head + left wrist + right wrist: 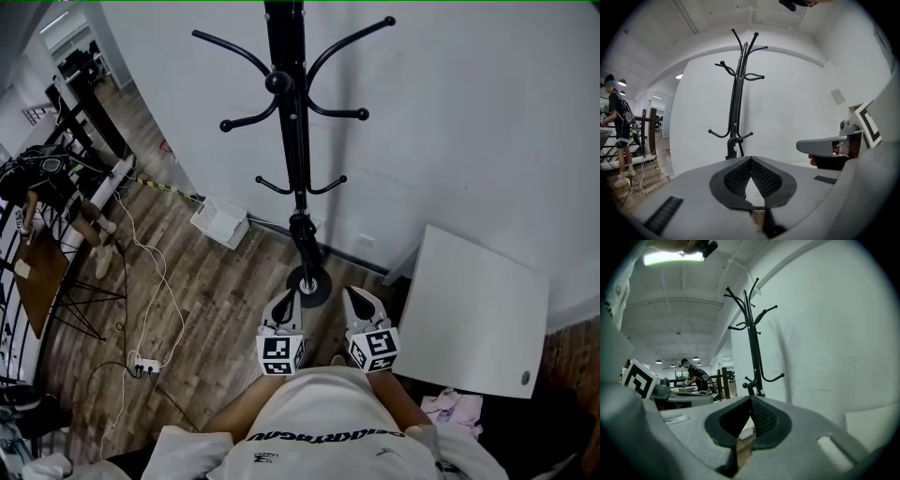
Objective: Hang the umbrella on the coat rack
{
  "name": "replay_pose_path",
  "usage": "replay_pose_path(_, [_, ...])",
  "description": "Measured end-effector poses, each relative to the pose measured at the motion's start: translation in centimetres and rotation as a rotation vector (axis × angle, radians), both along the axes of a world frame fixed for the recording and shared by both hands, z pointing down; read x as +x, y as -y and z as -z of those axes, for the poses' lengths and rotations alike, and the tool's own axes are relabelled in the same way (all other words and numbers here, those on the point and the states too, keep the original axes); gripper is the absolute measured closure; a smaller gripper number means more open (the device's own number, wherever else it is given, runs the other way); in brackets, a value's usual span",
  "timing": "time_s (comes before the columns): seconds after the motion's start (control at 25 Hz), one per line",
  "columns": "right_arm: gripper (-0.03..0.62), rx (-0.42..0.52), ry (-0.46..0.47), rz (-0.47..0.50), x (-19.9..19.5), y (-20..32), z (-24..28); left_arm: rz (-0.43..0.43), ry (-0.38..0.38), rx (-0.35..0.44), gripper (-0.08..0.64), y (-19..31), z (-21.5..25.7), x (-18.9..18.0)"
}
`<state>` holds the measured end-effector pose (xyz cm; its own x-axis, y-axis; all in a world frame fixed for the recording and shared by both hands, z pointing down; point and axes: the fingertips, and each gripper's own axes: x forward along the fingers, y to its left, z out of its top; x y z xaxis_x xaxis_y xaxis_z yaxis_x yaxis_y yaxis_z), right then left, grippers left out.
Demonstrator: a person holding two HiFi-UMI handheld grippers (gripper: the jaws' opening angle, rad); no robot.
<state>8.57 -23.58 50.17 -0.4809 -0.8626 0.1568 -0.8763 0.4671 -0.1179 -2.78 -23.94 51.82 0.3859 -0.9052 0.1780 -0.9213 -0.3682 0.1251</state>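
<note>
I am holding the left gripper [285, 298] and the right gripper [353, 294] side by side, pointing nearly level toward twelve o'clock. They are near each other but not touching. The left gripper's fingers are pressing together, tip to tip, with nothing between them. The right gripper's fingers are also meeting at their tips and carrying nothing.

The coat rack [286, 84] is standing straight ahead at twelve o'clock, a black pole with curved hooks branching out at several heights, close to the white wall [450, 112]. Its round base [308, 287] is sitting on the wooden floor [206, 300], just beyond my fingertips. A darker, thicker bundle is lying against the pole just under the lowest pair of hooks. I am taking this for the umbrella [302, 230], hanging there folded, though the views are too small and dark for me to be sure. Neither gripper is touching it.

At three o'clock a white worktop [478, 314] is standing close beside the right gripper. At about five o'clock a pink cloth [452, 410] is lying low beside it. At ten o'clock a white box [221, 222] is resting on the floor against the wall, and at eight o'clock a power strip [143, 366] is lying among loose cables. Well off at nine o'clock, in the left gripper view, a person [618, 126] is standing at a dark frame.
</note>
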Motion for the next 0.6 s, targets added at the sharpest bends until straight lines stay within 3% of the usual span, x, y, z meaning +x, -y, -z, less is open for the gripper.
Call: replay_pose_path(0.6, [0.598, 0.004, 0.001, 0.002, 0.28, -0.11, -0.21, 0.017, -0.001, 0.002, 0.561, 0.02, 0.02, -0.04])
